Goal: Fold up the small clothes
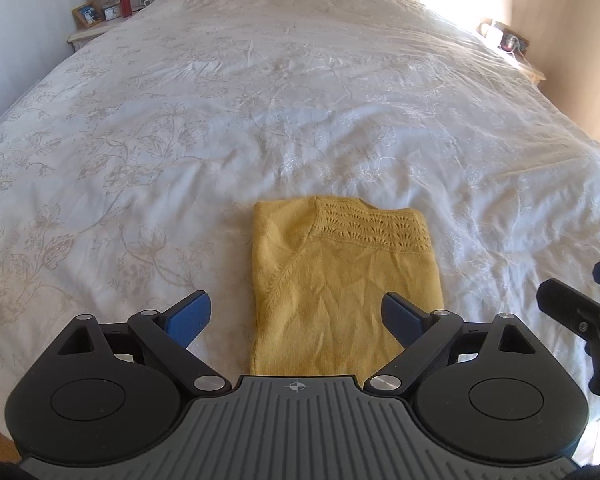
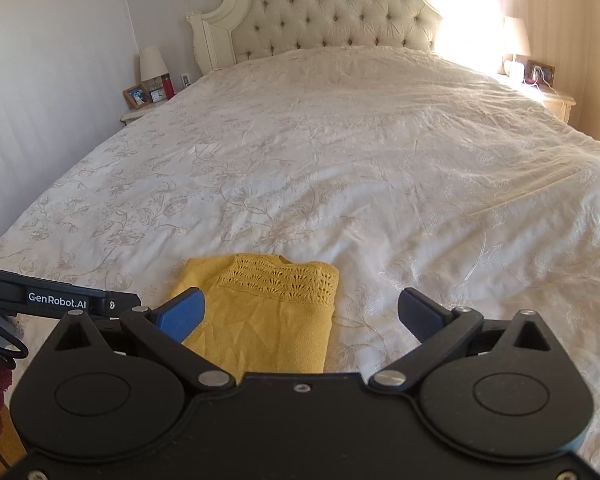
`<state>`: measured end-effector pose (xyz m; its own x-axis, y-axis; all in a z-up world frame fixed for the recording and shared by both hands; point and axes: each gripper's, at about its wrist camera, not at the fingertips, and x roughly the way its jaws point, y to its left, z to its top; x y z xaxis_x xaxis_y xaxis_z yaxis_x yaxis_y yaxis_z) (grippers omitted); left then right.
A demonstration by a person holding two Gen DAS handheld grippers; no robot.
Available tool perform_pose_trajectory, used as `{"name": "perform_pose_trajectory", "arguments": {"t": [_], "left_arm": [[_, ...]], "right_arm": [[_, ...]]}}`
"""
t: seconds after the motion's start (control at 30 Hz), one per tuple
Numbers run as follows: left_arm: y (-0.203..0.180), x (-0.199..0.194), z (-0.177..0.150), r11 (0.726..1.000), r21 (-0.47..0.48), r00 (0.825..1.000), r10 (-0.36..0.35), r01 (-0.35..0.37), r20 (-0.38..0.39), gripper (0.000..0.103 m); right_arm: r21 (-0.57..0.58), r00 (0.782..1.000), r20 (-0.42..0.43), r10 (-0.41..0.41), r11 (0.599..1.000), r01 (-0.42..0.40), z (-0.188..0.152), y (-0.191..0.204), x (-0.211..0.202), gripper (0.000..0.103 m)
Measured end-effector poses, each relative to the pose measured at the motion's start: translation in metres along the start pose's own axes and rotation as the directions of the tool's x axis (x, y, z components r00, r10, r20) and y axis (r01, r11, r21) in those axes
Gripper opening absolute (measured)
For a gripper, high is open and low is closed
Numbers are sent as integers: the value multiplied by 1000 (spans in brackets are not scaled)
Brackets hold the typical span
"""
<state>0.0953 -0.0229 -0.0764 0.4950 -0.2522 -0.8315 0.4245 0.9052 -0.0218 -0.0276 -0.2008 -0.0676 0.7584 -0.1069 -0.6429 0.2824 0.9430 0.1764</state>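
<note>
Left wrist view: along the bottom of the frame the left gripper is spread wide, its blue pads holding nothing. Between them, at lower centre, lies the yellow knit top, folded into a compact rectangle on the bed, its openwork band turned toward the far edge. At the right edge of the frame part of the right gripper shows. In the right wrist view that right gripper also stands wide and empty, with the yellow knit top at lower centre-left, partly behind the blue pad on the left. Farther up, the floral white bedspread stretches to a tufted headboard at the top. A nightstand with a lamp sits at upper left.
</note>
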Motion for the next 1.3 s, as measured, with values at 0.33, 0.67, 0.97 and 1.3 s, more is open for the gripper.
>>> {"name": "perform_pose_trajectory", "arguments": {"t": [0.33,0.67,0.97,1.3], "left_arm": [[-15,-33,-26,993,81,996,81,-82,24,93],[-10,-47,-41,999,-9,998,42,-43,-49,93],[-11,-55,-52,999,-11,997,52,-52,-63,93],[-15,-58,-56,999,-3,997,51,-51,-62,93]], "right_arm": [[35,993,-118,-30,999,34,-13,1,-16,102],[87,986,-165,15,996,-1,-22,4,-35,102],[108,985,-172,-4,994,23,-29,5,-47,102],[106,988,-154,-4,994,20,-29,10,-51,102]]}}
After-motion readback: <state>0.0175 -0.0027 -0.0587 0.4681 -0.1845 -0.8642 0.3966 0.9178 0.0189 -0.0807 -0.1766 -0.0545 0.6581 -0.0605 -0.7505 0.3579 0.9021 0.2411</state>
